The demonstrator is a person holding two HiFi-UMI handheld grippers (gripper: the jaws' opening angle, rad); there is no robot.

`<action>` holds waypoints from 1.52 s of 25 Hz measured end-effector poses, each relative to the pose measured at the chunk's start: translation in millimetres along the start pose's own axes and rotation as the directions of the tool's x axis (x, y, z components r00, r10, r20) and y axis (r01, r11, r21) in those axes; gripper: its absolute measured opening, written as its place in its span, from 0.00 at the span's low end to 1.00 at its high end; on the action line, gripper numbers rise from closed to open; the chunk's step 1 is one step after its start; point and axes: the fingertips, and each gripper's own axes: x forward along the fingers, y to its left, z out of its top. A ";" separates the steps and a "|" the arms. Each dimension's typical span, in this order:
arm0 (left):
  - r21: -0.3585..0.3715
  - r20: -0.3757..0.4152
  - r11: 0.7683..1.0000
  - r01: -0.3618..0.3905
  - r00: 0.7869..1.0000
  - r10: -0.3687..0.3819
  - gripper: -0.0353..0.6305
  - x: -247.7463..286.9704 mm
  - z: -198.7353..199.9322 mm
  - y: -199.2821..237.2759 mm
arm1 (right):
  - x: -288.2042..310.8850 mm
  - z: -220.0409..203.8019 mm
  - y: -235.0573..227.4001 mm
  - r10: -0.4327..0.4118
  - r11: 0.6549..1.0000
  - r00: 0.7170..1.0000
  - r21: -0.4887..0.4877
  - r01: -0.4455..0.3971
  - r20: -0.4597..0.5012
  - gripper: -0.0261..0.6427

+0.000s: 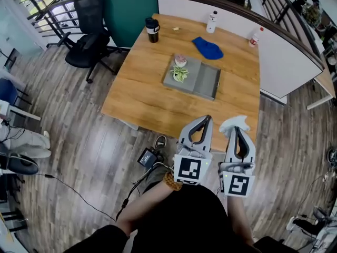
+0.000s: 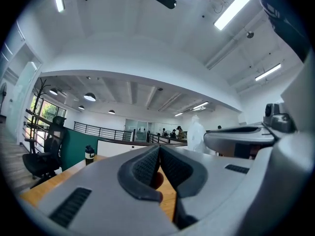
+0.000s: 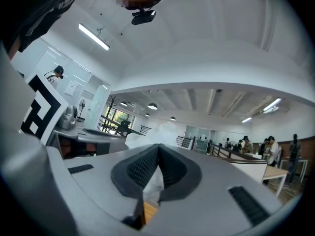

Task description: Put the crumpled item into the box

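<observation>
The crumpled white paper point(image 1: 234, 123) is pinched at the tips of the right gripper point(image 1: 238, 130), held over the near edge of the desk point(image 1: 142, 91), towards its right corner. It is a loose wad with no clear long axis. In the head view its bulk spreads crosswise to the fingers and sticks out past their tips, towards the far side of the desk. In the right gripper view the paper point(image 3: 147, 134) billows above and to the left of the right gripper point(image 3: 158, 147), and a fold of it also hangs down between the dark ribbed pads point(image 3: 140, 168), which press on it from both sides. Just beside it on the left, the left gripper point(image 1: 206, 119) hangs at about the same height, its fingers point(image 2: 145, 166) pressed together at the tips. The grey box point(image 1: 208, 80) lies well apart, farther back near the middle of the desk, with a green-and-white item point(image 1: 180, 73) in its left part. Beyond the box are a blue cloth point(image 1: 207, 47), a black cup point(image 1: 152, 30) and two white bottles point(image 1: 211, 21) at the far edge.
</observation>
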 end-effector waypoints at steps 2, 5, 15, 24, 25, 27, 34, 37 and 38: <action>0.010 -0.004 1.000 0.007 1.000 -0.007 0.09 5.7 -3.6 2.1 | 2.6 -2.0 0.6 0.005 1.000 1.000 -0.003 -0.005 -0.007 0.05; 0.025 -0.014 0.999 0.020 1.000 -0.020 0.09 11.3 -6.6 2.3 | 5.1 -15.3 2.8 0.024 1.000 0.998 -0.017 -0.025 -0.055 0.05; -0.010 -0.014 0.999 0.040 0.999 -0.040 0.09 29.3 -12.4 5.9 | 16.7 -22.4 -3.6 -0.006 1.000 0.997 -0.026 0.004 -0.075 0.05; -0.029 -0.006 0.998 0.056 0.998 -0.056 0.09 50.7 -11.9 10.5 | 33.2 -21.9 -11.6 -0.033 0.999 0.997 -0.020 0.032 -0.075 0.05; -0.025 -0.005 0.998 0.061 0.998 -0.061 0.09 53.5 -12.0 11.0 | 35.3 -23.5 -12.8 -0.033 0.999 0.996 -0.023 0.032 -0.081 0.05; -0.006 -0.005 0.997 0.071 0.997 -0.071 0.09 58.8 -12.9 11.6 | 38.5 -27.7 -14.5 -0.031 0.999 0.995 -0.030 0.028 -0.098 0.05; -0.031 0.013 0.997 0.068 0.998 -0.067 0.09 76.1 -8.7 21.7 | 57.2 -25.1 -20.5 -0.040 0.999 0.996 -0.037 0.037 -0.083 0.05; -0.030 0.014 0.997 0.067 0.998 -0.067 0.09 82.1 -8.6 27.9 | 68.7 -17.7 -21.4 -0.052 0.998 0.997 -0.030 0.051 -0.051 0.05; -0.030 0.014 0.997 0.069 0.998 -0.068 0.09 84.7 -8.4 29.8 | 72.7 -15.3 -22.2 -0.058 0.998 0.997 -0.026 0.057 -0.044 0.05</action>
